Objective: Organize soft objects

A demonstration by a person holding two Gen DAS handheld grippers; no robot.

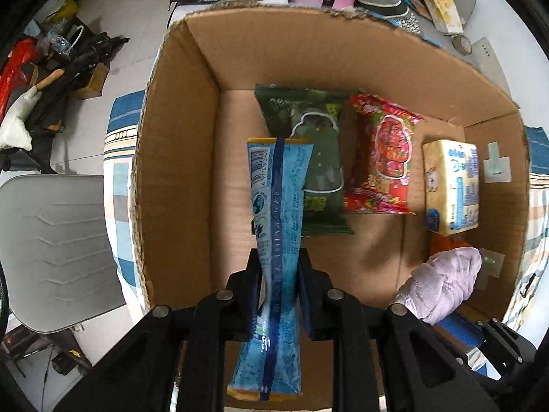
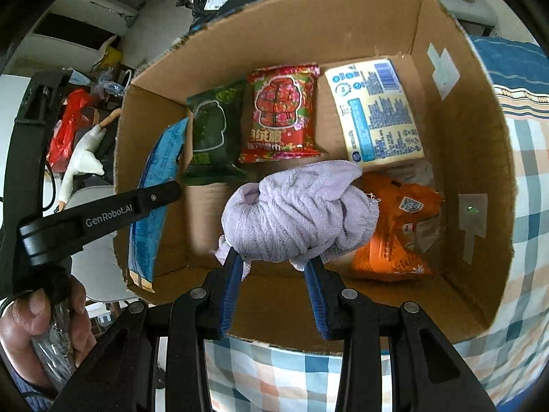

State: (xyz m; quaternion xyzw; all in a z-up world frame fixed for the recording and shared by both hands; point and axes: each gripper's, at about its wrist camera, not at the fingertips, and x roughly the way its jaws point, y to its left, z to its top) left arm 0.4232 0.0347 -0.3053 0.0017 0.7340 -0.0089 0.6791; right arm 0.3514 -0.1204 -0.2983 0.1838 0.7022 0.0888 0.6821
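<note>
- The left gripper (image 1: 278, 267) points straight down into the cardboard box (image 1: 192, 110) and its jaws are nearly closed, pressing on a long blue packet (image 1: 276, 206) from both sides.
- The blue packet hangs upright between the pads; its long axis runs along the fingers, with the barcode end lower in the box and the other end sticking out behind the jaws.
- The right gripper (image 2: 276, 267) tilts steeply down and is closed partway on a bunched lilac cloth (image 2: 298, 213), which bulges out in front of its blue pads (image 2: 233, 285).
- On the box floor, along the far wall, lie a green packet (image 1: 308, 158), a red packet (image 1: 384, 161) and a pale yellow tissue pack (image 1: 451, 185), side by side, their long axes pointing toward the far wall.
- Only the right wrist view shows clearly an orange packet (image 2: 394, 233) in the near right corner of the box, partly under the lilac cloth; in the left wrist view almost all of it is hidden.
- Only the right wrist view shows a hand (image 2: 44, 329) holding the left gripper's handle, and the checked cloth (image 2: 274, 370) under the box.
- The left wrist view alone shows a grey chair seat (image 1: 58, 250) beside the box's left wall.
</note>
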